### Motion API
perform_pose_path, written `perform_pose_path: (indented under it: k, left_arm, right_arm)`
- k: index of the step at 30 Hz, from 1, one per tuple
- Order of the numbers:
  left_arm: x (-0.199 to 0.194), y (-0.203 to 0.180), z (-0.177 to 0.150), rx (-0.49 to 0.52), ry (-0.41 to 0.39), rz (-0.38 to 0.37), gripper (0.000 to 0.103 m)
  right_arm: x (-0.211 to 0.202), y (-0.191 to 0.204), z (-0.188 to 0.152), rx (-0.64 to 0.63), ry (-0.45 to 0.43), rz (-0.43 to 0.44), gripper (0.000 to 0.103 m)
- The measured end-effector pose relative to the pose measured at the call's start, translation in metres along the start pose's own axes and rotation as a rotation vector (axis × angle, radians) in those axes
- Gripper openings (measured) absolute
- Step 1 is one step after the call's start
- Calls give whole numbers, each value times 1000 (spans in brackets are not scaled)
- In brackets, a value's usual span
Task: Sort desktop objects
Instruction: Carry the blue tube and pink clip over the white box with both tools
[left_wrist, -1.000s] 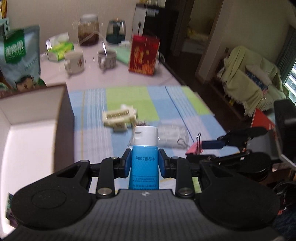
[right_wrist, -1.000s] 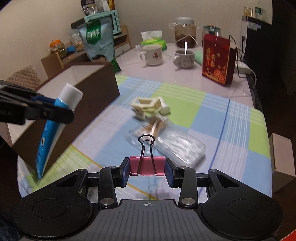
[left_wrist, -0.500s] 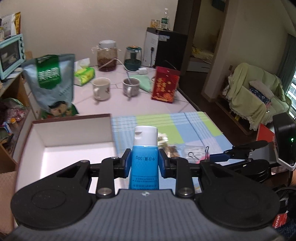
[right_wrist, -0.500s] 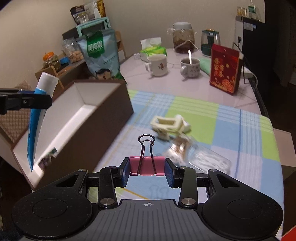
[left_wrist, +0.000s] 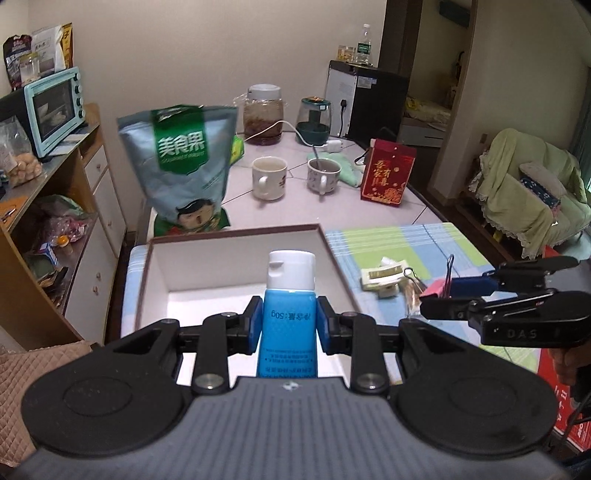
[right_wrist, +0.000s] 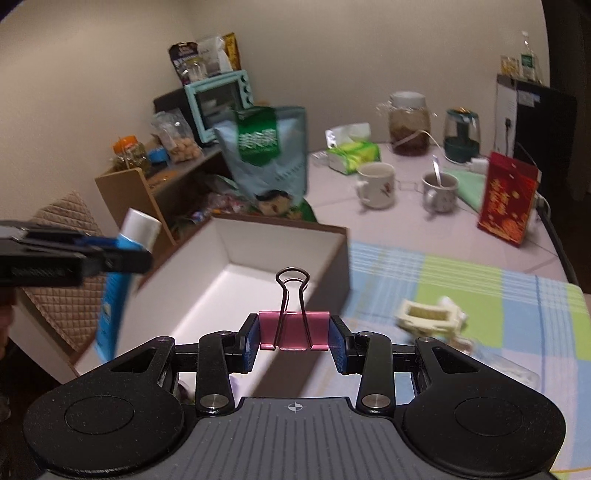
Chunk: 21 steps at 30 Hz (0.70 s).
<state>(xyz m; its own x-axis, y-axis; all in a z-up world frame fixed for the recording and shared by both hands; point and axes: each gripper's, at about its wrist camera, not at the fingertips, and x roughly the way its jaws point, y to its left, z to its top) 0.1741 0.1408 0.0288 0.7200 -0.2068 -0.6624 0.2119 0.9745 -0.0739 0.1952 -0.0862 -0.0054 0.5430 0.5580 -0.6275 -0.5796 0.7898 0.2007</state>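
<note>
Checked cloth covers my surface (left_wrist: 436, 240); left tongs (left_wrist: 290, 321) clamp the blue tube (left_wrist: 289, 325) above the open box (left_wrist: 236, 236); right tongs (right_wrist: 294, 338) pinch the pink binder clip (right_wrist: 293, 328) beside it; neither dropped yet; cream clip (right_wrist: 428, 314) and packet remain.

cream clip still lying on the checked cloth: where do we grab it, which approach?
Judging from both views: take the cream clip across its long straight sides, coming from above. It lies flat on the checked cloth, so those sides are what pads can close on. A clear packet sits close on its near side, so stay vertical. Both grippers are full now.
</note>
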Motion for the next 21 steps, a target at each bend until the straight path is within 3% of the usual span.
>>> perform_pose_path:
  k: [6, 10, 21]
  left_arm:
    - [6, 30, -13, -19, 29, -2, 25]
    - [21, 45, -21, -37, 55, -7, 25]
    - [67, 75, -24, -145, 85, -33, 25]
  right_arm:
    - [24, 42, -1, -42, 33, 16, 38]
    - [49, 64, -5, -111, 69, -26, 38]
    - [116, 75, -11, -167, 150, -109, 38]
